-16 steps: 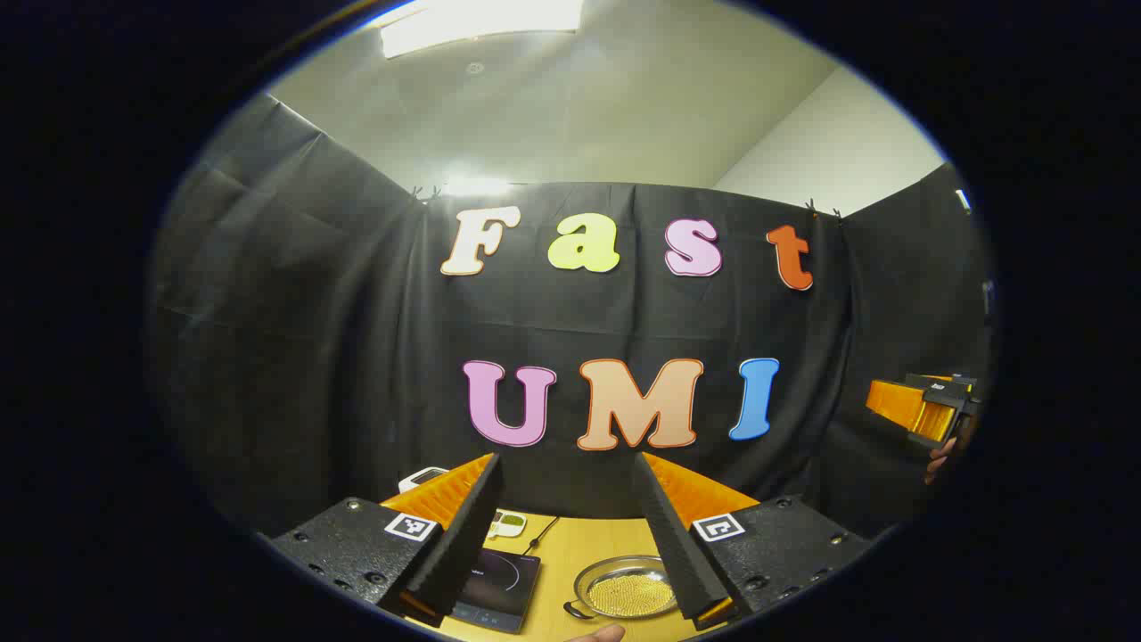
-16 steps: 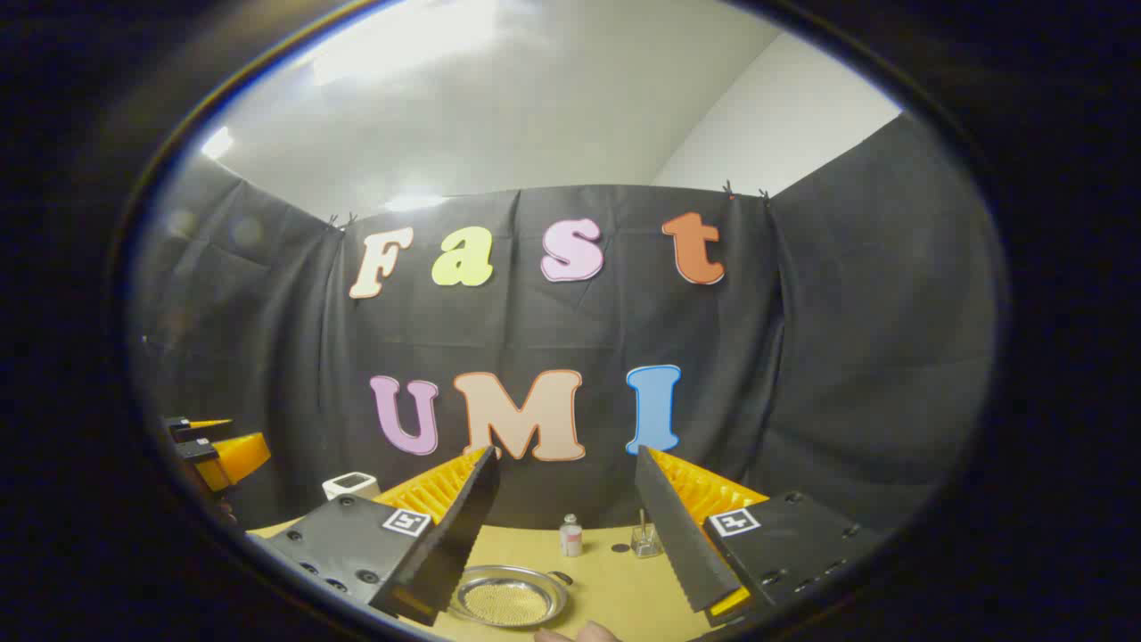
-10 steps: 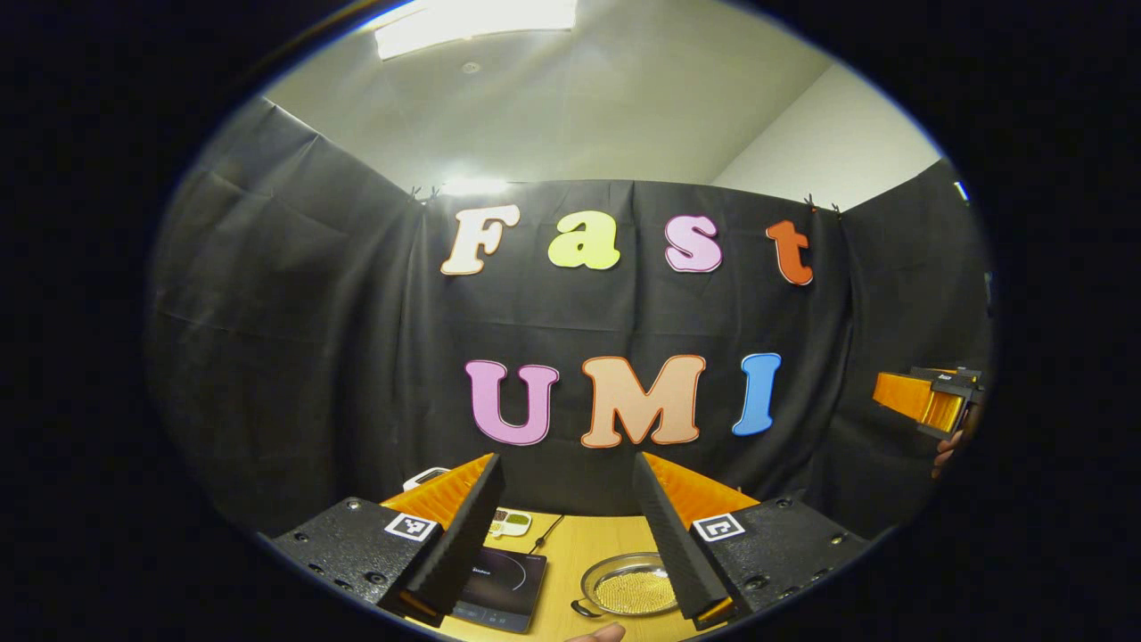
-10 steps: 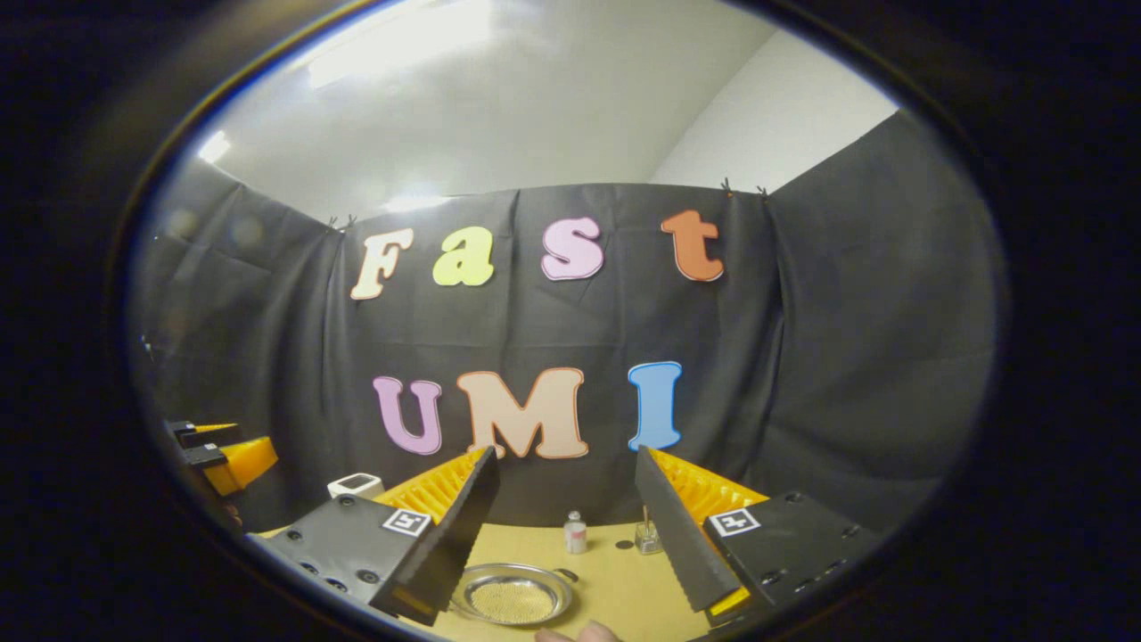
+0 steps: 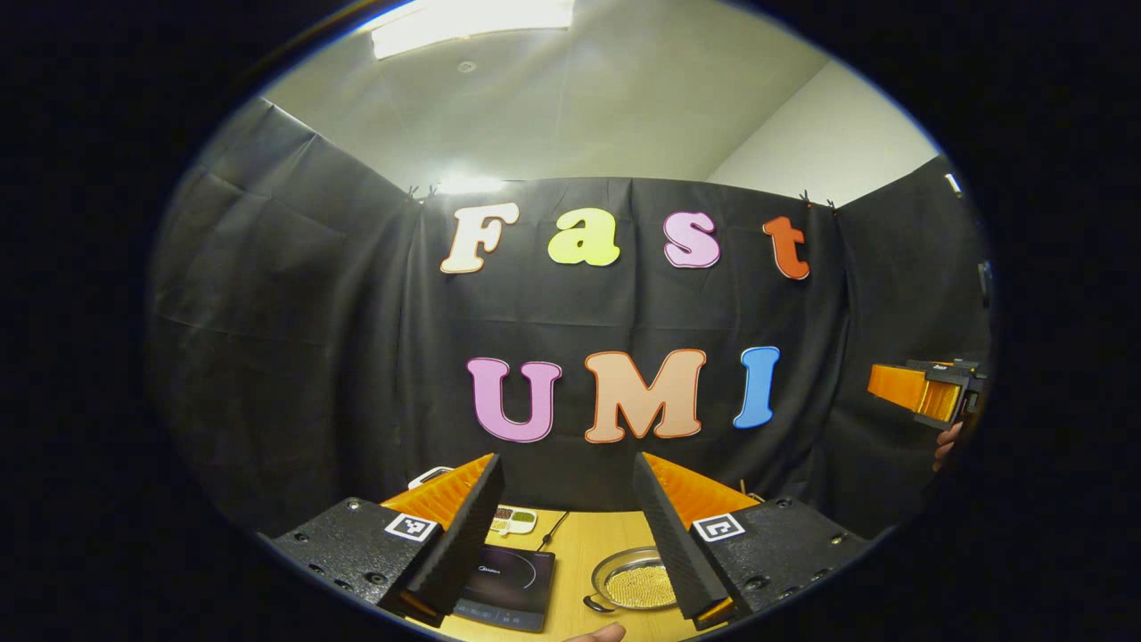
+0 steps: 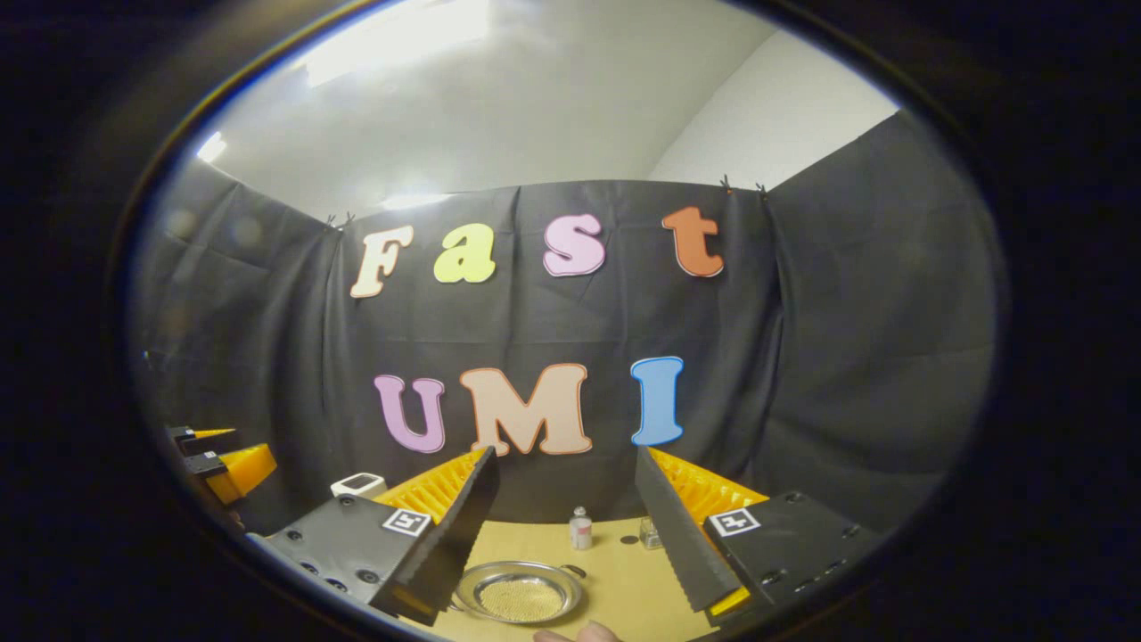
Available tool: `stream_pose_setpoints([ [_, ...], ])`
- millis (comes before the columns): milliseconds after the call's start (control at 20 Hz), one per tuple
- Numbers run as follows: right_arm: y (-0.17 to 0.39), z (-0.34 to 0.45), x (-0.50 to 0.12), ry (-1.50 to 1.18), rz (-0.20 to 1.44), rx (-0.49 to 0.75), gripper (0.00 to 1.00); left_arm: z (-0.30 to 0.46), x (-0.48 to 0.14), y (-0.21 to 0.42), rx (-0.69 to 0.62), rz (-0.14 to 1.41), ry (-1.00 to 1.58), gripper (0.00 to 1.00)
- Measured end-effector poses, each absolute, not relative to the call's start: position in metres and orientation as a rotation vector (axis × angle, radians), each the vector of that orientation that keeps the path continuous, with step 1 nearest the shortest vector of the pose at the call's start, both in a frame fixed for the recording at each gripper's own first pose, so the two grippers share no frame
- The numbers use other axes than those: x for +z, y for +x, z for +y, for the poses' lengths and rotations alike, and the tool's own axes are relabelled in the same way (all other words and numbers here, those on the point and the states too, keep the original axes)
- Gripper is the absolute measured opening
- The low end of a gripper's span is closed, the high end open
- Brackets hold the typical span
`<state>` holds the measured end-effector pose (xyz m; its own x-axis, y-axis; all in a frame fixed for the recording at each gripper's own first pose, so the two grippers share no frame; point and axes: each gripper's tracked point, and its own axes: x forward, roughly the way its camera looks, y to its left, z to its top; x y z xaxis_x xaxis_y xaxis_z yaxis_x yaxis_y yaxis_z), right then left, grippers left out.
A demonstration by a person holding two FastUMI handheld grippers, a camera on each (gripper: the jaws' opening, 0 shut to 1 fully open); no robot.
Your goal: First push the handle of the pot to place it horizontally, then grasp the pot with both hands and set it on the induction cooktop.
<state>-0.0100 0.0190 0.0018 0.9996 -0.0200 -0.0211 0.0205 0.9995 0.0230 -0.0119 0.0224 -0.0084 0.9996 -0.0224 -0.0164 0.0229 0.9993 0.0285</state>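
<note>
Hovering spread: left gripper [image 5: 568, 535], right gripper [image 6: 563, 526]; pot [image 6: 519, 595] beside cooktop [image 5: 508, 578], bottle [image 6: 580, 529] behind.

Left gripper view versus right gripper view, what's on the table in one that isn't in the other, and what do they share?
The left gripper view has the induction cooktop lying flat left of the pot, a cable running back from it, and a small white tray behind it. The right gripper view has a small capped bottle and a clear glass item standing behind the pot. Both have the shallow metal pot on the wooden table, plus a white device at the back left.
</note>
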Motion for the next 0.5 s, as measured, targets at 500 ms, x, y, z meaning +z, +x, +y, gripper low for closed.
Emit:
stream_pose_setpoints([
  [500,-0.002,0.046,-0.018,-0.015,0.045,0.022,0.96,0.038,-0.030,-0.004,0.003,0.060,0.000,0.89],
])
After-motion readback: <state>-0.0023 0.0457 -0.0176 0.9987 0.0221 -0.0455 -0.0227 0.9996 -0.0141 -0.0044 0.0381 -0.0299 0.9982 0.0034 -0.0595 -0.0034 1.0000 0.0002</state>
